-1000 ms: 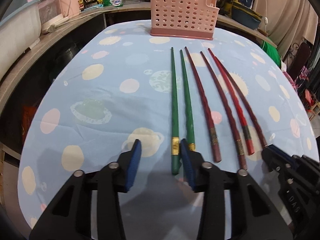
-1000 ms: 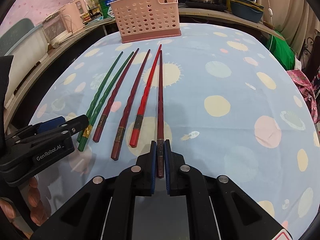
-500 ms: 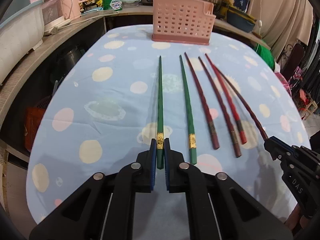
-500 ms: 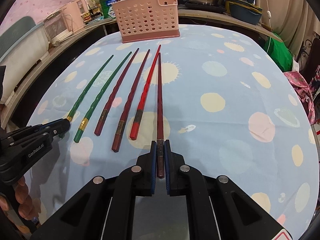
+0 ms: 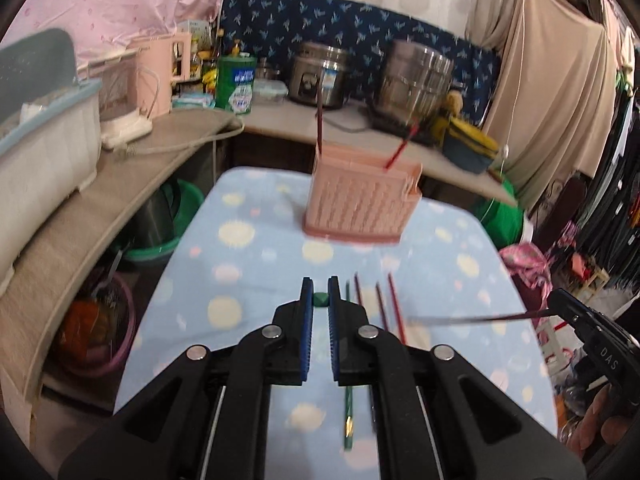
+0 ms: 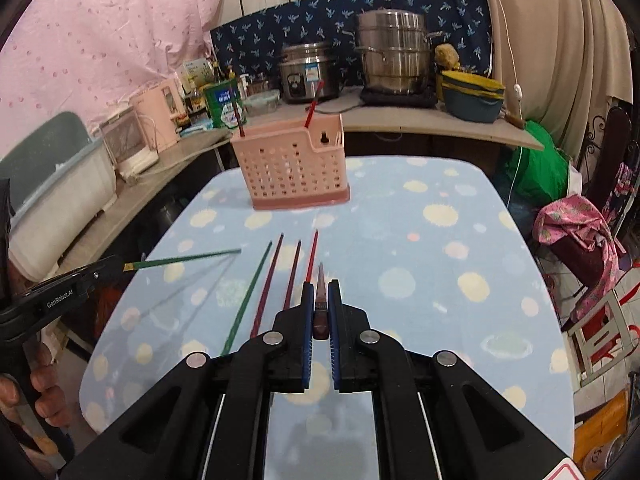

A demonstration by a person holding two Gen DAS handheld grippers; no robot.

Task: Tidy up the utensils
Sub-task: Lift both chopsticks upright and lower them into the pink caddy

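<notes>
— Green is what the left gripper (image 5: 320, 300) has: its blue pads are closed on the butt of a green chopstick (image 6: 184, 260), seen end-on in the left wrist view and as a long blurred shaft at the left edge of the right wrist view, clear of the cloth.

— And the other one?

— Closed too. The right gripper (image 6: 320, 304) pinches a dark red chopstick (image 6: 321, 300) between its pads, low centre of its own frame; from the left wrist view the same stick is a thin blurred line at the right edge, above the table.

— What lies on the table?

— Four chopsticks on the blue spotted tablecloth (image 6: 460, 288), left of centre in the right wrist view: a second green chopstick (image 6: 248, 300) furthest left, then two maroon chopsticks (image 6: 269, 280) side by side, then a bright red chopstick (image 6: 312, 256) just beside the gripper tip. They run roughly parallel, apart from one another, tips towards the top of the frame.

— The holder?

— Pink perforated basket (image 6: 296, 168), upper centre, upright at the far end of the table, with two red sticks (image 6: 314, 104) poking out of its top.
</notes>
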